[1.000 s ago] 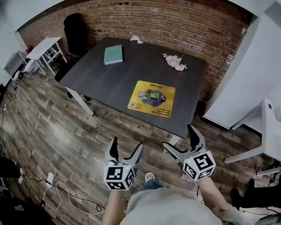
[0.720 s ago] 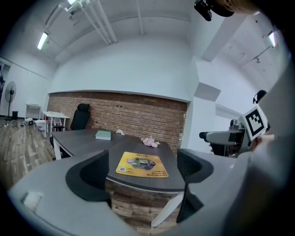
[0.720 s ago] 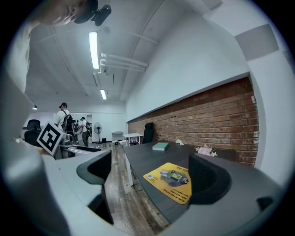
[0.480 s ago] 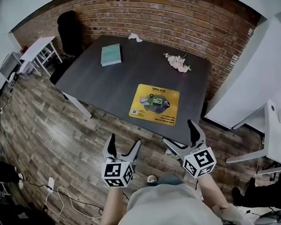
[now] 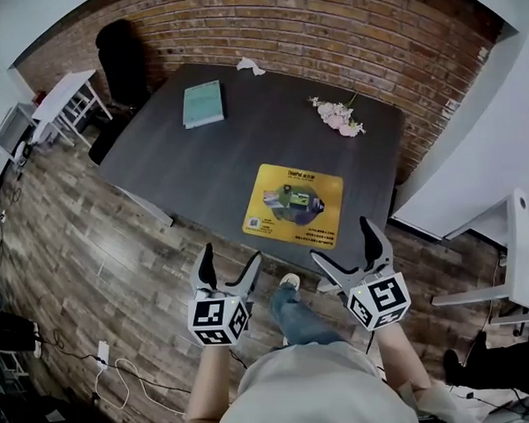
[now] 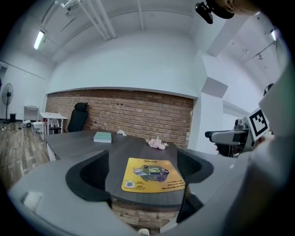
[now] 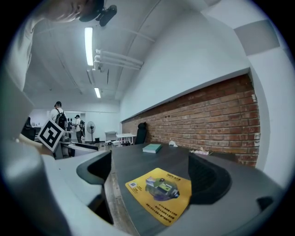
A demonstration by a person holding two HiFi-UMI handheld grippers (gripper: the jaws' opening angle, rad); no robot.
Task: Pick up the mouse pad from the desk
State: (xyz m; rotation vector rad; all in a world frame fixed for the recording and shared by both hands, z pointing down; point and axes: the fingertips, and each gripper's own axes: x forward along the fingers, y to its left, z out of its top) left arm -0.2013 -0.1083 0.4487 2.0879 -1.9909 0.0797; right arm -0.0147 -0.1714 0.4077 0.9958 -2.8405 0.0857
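A yellow mouse pad (image 5: 293, 205) with a printed picture lies flat near the front edge of the dark desk (image 5: 243, 141). It also shows in the left gripper view as the mouse pad (image 6: 152, 174) and in the right gripper view as the mouse pad (image 7: 160, 191). My left gripper (image 5: 226, 266) hangs open over the floor, short of the desk edge, left of the pad. My right gripper (image 5: 350, 249) is open too, just off the desk's front edge, below the pad's right corner. Neither holds anything.
On the desk lie a teal book (image 5: 202, 103), pink flowers (image 5: 338, 116) and a crumpled white paper (image 5: 251, 67). A black chair (image 5: 122, 59) and a small white table (image 5: 60, 97) stand at the back left. A brick wall (image 5: 326, 35) runs behind. Cables (image 5: 123, 373) lie on the wooden floor.
The view has closed in on the desk, so the mouse pad sits lower and nearer both grippers. A foot has stepped forward between the grippers. Both grippers stay open.
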